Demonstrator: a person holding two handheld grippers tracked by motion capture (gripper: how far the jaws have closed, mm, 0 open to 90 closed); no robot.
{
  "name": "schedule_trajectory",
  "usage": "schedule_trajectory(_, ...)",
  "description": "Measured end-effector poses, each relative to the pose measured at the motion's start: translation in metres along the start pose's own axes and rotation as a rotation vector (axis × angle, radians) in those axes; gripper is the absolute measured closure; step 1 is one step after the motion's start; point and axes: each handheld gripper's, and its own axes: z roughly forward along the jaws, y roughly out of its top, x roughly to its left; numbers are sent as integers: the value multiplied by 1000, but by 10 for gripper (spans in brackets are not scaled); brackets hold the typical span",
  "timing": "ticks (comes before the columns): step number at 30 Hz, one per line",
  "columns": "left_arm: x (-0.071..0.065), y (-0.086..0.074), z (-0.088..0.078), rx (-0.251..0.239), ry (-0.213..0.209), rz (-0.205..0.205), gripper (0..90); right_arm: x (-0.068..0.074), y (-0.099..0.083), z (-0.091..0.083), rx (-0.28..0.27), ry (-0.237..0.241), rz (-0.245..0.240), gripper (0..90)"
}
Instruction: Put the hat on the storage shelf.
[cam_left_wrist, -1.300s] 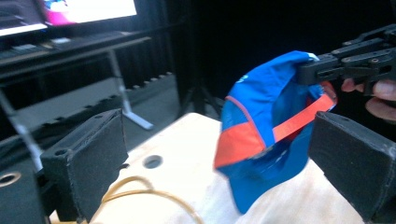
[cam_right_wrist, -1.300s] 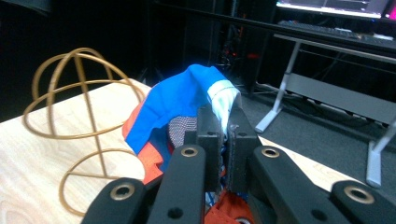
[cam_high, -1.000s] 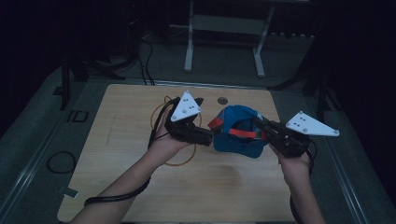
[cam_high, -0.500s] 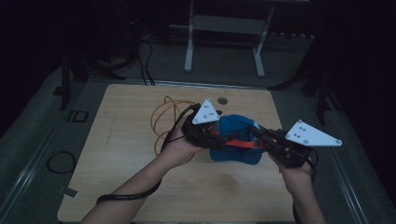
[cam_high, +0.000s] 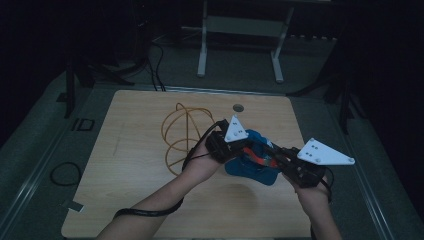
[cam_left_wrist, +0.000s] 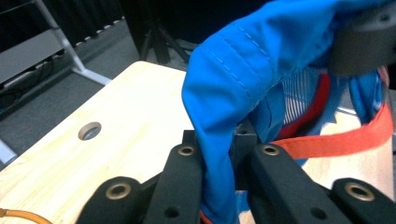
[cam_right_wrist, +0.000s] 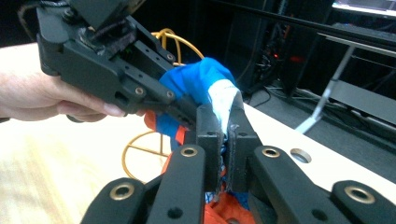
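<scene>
The blue cloth bag (cam_high: 250, 162) hangs between the two grippers, lifted a little above the right half of the worktop (cam_high: 135, 175) at about four o'clock from its centre. The left gripper (cam_high: 231, 150) has just been closing, and in its own view its jaws are now clenched on a stitched fold of the blue fabric (cam_left_wrist: 219, 140), which rises straight up between them. The right gripper (cam_high: 274, 154) is also clamped — a pale-edged hem of the same bag (cam_right_wrist: 223, 105) is pinched tight between its jaws.

What the coming move turns on: the two grips sit close together, the left one at roughly ten o'clock from the right, with the bulk of the bag sagging below and between them toward six o'clock. The bag's long axis appears to run from one grip to the other, along the opening's rim. Neither hand is nearer — both already hold it, so any spreading or folding would likely mean drawing the grips apart along that line.

The bag is bright blue, thin and crumpled, with visible seams, a red-orange strap (cam_left_wrist: 336, 142) looping beneath it and a pale mesh lining inside. A coil of orange cable (cam_high: 180, 135) lies on the worktop at nine o'clock from the bag, well clear of it.
</scene>
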Motion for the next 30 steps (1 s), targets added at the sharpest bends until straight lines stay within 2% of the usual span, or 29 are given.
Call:
schedule_trajectory(1,0,0,0,0,5,-5,878,0,-2,0,2,4,6,863)
schedule_trajectory(3,-2,1,1,1,26,9,880,1,-4,1,8,-2,6,862)
schedule_trajectory(5,-2,1,0,-9,32,-2,883,1,-6,1,5,11,14,861)
schedule_trajectory(7,-3,2,-1,-15,42,2,883,2,-7,0,7,-2,13,859)
schedule_trajectory(11,-4,4,-4,-35,33,10,884,6,-7,-2,0,13,14,838)
schedule_trajectory(13,-5,3,-7,-45,46,34,883,8,-7,-5,0,44,14,789)
schedule_trajectory(15,-5,3,-10,-58,39,52,884,10,-7,-9,-12,59,16,732)
schedule_trajectory(16,-5,2,-12,-65,39,49,884,10,-7,-12,-20,59,19,709)
schedule_trajectory(17,-4,2,-14,-75,20,49,884,11,-6,-16,-25,67,25,687)
schedule_trajectory(18,-4,1,-15,-77,27,55,884,10,-6,-20,-35,75,35,652)
schedule_trajectory(19,-4,1,-16,-81,12,50,883,11,-5,-25,-56,88,43,623)
schedule_trajectory(20,-3,0,-17,-94,-28,56,883,11,-3,-30,-75,107,45,583)
schedule_trajectory(21,-4,-2,-19,-112,-40,71,883,12,-2,-35,-92,130,33,540)
schedule_trajectory(22,-5,-4,-20,-109,-41,86,883,13,-1,-39,-98,137,16,499)
schedule_trajectory(24,-4,-7,-24,-136,-79,107,882,16,1,-47,-92,131,-13,444)
schedule_trajectory(25,-4,-8,-26,-139,-82,121,883,16,0,-49,-96,128,-19,412)
schedule_trajectory(28,-2,-11,-32,-171,-131,139,882,12,-6,-52,-71,129,-25,389)
schedule_trajectory(29,-1,-12,-34,-191,-169,144,882,10,-9,-52,-66,122,-18,395)
schedule_trajectory(30,0,-13,-37,-214,-185,154,882,7,-13,-51,-55,128,-14,404)
